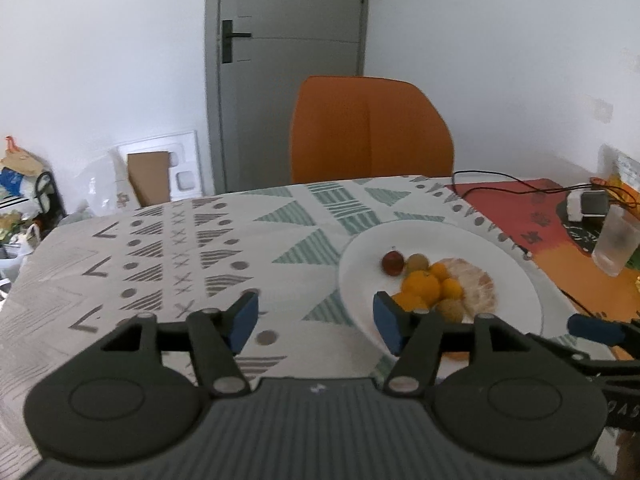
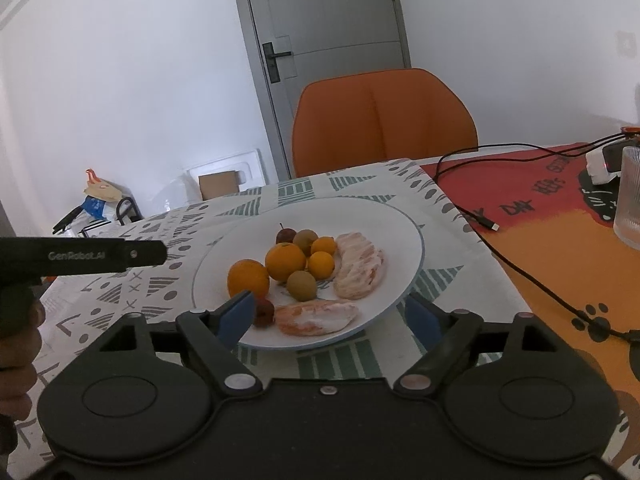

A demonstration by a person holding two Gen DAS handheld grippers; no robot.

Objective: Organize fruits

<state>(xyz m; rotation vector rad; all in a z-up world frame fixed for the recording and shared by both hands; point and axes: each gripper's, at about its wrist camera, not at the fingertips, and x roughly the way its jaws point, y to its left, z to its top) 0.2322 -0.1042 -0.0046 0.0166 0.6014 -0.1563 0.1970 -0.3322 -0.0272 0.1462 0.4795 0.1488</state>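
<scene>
Soft even daylight, fisheye-warped edges

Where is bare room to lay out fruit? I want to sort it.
Free: the patterned tablecloth left of the white round plate, toward the far edge. Crowded: the plate's centre, with the piled fruit, and the red-orange mat with its black cable and ribbed glass.

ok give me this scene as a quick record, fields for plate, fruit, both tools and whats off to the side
plate: white plate on the patterned tablecloth
fruit on plate: oranges, kiwis, small red fruits, peeled pomelo segments
left tool: left tool open, empty, near the plate's left edge
right tool: right tool open, empty, its fingers either side of the plate's near rim
side: ribbed glass and black cable on the red-orange mat
behind: orange chair
</scene>
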